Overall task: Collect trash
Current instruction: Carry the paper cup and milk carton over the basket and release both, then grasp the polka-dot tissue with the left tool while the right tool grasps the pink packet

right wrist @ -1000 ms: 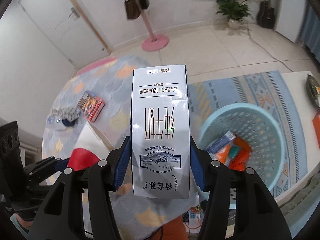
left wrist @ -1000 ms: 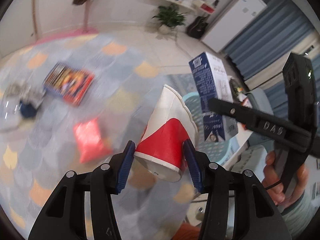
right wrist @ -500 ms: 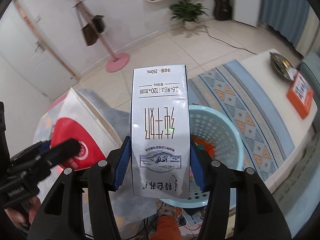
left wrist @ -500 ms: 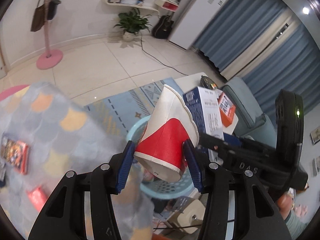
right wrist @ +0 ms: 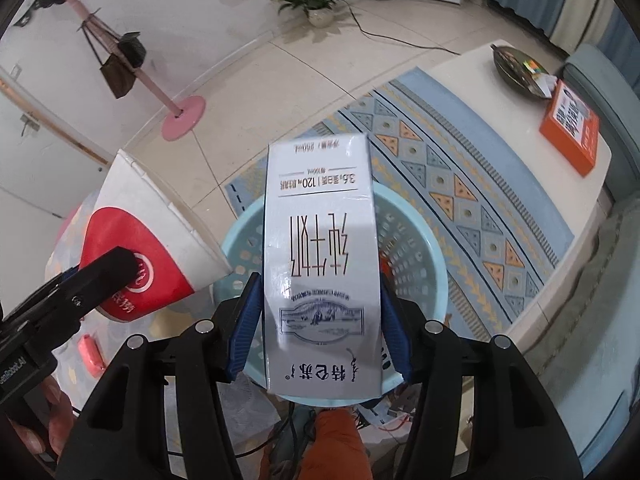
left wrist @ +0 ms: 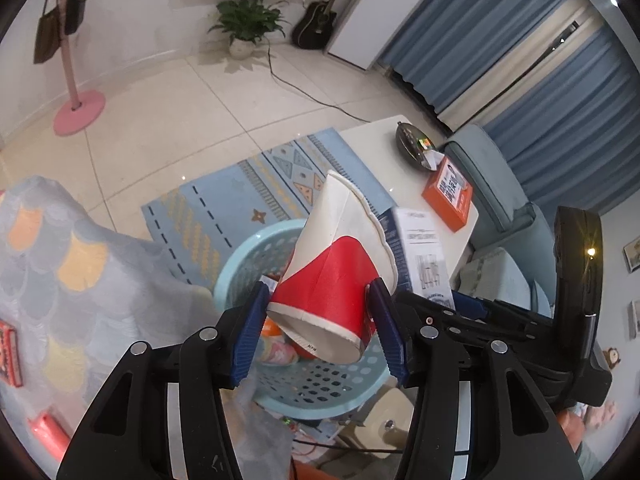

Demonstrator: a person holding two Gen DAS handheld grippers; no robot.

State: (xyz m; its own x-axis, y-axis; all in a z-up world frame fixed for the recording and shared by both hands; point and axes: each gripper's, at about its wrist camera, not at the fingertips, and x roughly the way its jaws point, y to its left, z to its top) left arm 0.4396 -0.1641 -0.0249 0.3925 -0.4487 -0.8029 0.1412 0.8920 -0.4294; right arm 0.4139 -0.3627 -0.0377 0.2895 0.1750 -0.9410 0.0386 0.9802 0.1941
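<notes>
The left tool (left wrist: 318, 322) is gripping a red-and-white paper cup (left wrist: 334, 280) between its blue pads, pinching the red lower part near the base — the cup is tilting, its wavy white rim pointing up and away. The right tool (right wrist: 320, 320) is clamping a white milk carton (right wrist: 320, 256) by its two narrow sides, the printed text on its face reading upside down. Both items are hanging over a light-blue perforated basket (left wrist: 240, 256) standing on the floor, with colourful wrappers already lying inside it. In the right wrist view the cup is sitting just left of the carton, the two near each other but apart. Beside the basket a patterned blue rug (right wrist: 452, 160) is spreading toward a white table (right wrist: 480, 80) carrying an orange box (right wrist: 570, 128). To the left, a scale-patterned cloth (left wrist: 72, 280) is showing — a red packet (left wrist: 48, 432) is lying on it.
</notes>
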